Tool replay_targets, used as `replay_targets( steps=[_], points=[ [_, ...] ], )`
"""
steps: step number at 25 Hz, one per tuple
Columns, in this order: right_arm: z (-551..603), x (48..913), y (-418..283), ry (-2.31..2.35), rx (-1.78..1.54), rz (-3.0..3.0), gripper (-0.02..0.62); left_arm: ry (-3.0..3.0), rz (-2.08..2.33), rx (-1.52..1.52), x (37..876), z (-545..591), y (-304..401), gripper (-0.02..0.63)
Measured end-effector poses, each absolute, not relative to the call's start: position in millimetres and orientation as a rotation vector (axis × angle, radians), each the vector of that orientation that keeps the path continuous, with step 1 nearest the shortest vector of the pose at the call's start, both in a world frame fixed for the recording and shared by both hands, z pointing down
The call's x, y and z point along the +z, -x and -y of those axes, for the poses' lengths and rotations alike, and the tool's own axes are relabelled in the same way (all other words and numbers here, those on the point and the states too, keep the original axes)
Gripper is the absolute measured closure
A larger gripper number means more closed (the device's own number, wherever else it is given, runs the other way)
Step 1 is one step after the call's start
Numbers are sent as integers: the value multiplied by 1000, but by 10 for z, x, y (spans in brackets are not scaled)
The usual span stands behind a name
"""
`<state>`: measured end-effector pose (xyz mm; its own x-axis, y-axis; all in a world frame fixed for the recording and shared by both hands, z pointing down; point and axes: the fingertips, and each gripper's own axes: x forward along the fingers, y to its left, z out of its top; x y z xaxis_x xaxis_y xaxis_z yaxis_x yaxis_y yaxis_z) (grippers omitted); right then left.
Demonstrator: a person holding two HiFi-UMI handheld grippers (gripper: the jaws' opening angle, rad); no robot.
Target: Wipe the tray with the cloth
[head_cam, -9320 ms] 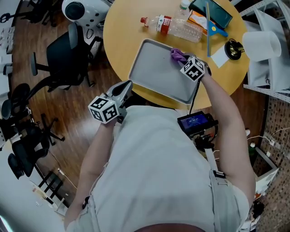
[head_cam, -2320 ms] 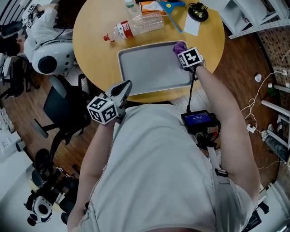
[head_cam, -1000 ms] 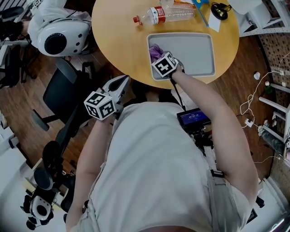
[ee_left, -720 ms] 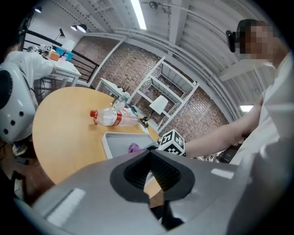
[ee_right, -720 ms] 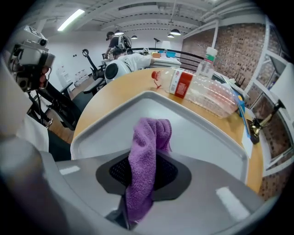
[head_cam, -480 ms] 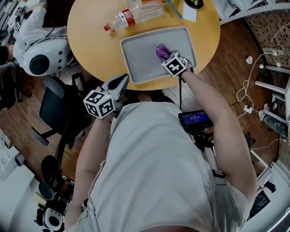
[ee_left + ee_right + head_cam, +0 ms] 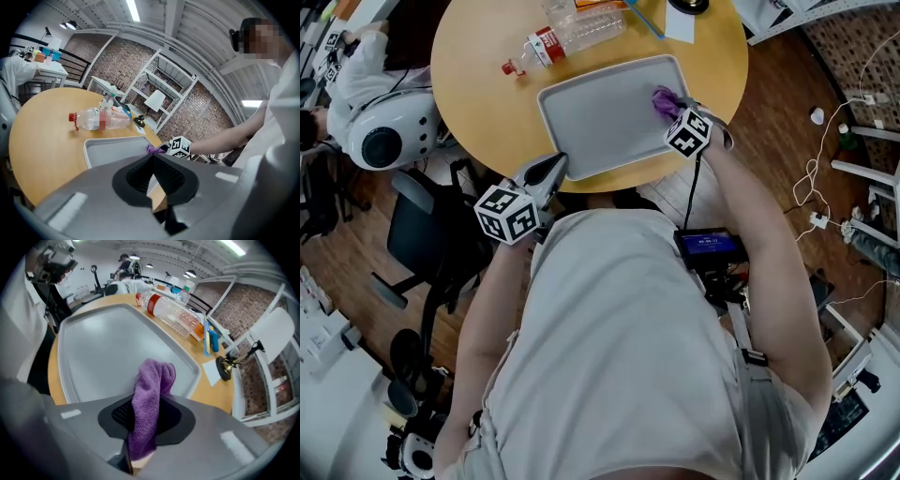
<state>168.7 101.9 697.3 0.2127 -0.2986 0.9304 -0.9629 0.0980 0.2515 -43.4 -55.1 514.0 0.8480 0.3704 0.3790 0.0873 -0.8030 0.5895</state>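
Clamped on the crumpled purple terry cloth (image 7: 665, 99), the right gripper (image 7: 144, 430) has dragged it from the flat grey rectangular tray's (image 7: 592, 120) left end to its right end, so one wiping pass looks finished

No readable text; the bottle (image 7: 581, 26) label is too small

The right tool (image 7: 675, 114) has swept the cloth (image 7: 665, 99) rightward across the tray (image 7: 591, 122).
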Motion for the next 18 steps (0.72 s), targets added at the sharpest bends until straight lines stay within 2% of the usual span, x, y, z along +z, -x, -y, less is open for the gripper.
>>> replay_targets(
  steps=[4, 9, 13, 18],
  points=[
    [-1140, 6996, -1880, -1401, 713, 1109, 517, -2450, -339, 663, 5145, 568, 426, 606],
    [-1187, 6980, -1849, -1666, 1006, 1022, 522, -2448, -331, 648, 5118, 627, 467, 606],
    [-1168, 6932, -1579, -1824, 1207, 1018, 522, -2431, -329, 648, 5162, 657, 639, 606],
    [-876, 6933, -1087, -1784, 1226, 1082, 523, -2419, -313, 652, 5207, 745, 875, 606]
  ],
)
